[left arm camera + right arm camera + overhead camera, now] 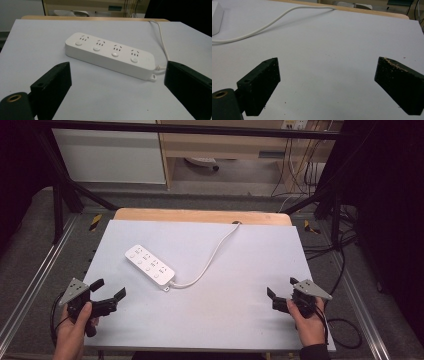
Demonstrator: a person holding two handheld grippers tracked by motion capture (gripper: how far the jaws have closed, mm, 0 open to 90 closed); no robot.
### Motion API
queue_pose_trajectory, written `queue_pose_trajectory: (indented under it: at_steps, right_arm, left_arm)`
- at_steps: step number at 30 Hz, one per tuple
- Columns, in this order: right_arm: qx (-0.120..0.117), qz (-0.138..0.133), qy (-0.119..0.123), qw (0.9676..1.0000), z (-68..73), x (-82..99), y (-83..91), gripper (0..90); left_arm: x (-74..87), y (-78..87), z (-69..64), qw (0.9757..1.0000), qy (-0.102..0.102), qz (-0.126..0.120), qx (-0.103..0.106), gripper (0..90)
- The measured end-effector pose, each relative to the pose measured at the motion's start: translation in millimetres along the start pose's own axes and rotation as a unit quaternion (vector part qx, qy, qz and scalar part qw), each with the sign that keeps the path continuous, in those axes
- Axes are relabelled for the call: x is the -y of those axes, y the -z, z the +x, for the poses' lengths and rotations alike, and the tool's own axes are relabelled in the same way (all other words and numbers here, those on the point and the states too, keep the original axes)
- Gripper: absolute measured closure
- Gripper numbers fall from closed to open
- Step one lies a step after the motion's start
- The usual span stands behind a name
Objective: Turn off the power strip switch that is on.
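- Lying flat on the grey table top, a white power strip sits left of the middle, its long axis running from 10 o'clock to 4 o'clock in the high view.
- 4 socket groups line its top face, each with 1 round white button beside it, as the left gripper view shows.
- Its white cord leaves the 4 o'clock end, curves across the table toward 1 o'clock and goes over the far edge by the wooden board.
- At about 7 o'clock from the strip, the left gripper is held in a hand; its jaws are spread wide with nothing between them, and they point at the strip, well apart from it.
- At about 4 o'clock from the strip, the right gripper is held in the other hand; its jaws are likewise released and empty, over bare table.
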State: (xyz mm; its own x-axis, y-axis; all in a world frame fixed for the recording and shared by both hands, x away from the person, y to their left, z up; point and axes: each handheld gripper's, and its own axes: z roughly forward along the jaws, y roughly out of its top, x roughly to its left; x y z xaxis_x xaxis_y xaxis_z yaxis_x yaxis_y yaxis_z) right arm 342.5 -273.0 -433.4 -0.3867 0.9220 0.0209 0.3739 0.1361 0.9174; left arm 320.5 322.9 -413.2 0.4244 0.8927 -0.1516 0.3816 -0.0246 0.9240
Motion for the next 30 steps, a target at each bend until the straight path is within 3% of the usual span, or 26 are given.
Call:
queue_pose_trajectory:
  at_steps: [5,14,24,30]
  right_arm:
    - [-0.002,0.004,-0.001,1.0,1.9,-0.3,-0.5,5.6]
    - [-0.005,0.016,0.018,0.9997,9.8,1.7,-6.8,4.7]
    - [-0.008,0.018,0.022,0.9996,8.5,2.6,-8.2,7.3]
    - [-0.013,0.017,0.024,0.9995,11.0,2.5,-7.3,4.7]
  left_arm:
    - [-0.4,1.7,-2.2,1.0,-0.004,-0.004,0.004,7.2]
    - [-1.8,1.4,-5.5,0.9999,-0.004,-0.004,0.01,6.8]
    - [-15.0,-0.8,-8.2,0.9997,-0.002,-0.01,-0.023,4.7]
    - [-29.9,-5.0,-8.4,0.9998,-0.002,-0.012,-0.018,3.8]
